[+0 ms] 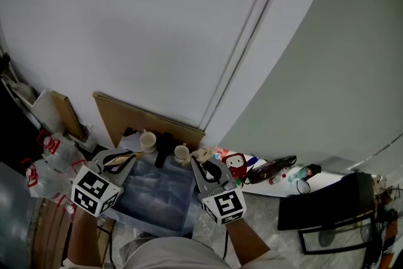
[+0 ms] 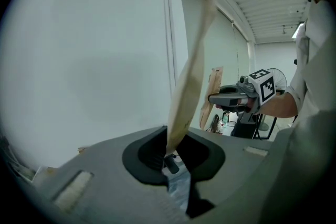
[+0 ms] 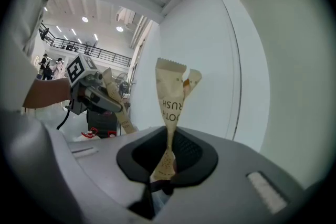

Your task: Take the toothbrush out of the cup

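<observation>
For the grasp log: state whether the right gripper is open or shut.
Shut: the right gripper pinches the twisted paper toothbrush wrapper between its jaws.

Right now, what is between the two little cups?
A black object stands between the left cup and the right cup, shown in the head view; too small to name.
</observation>
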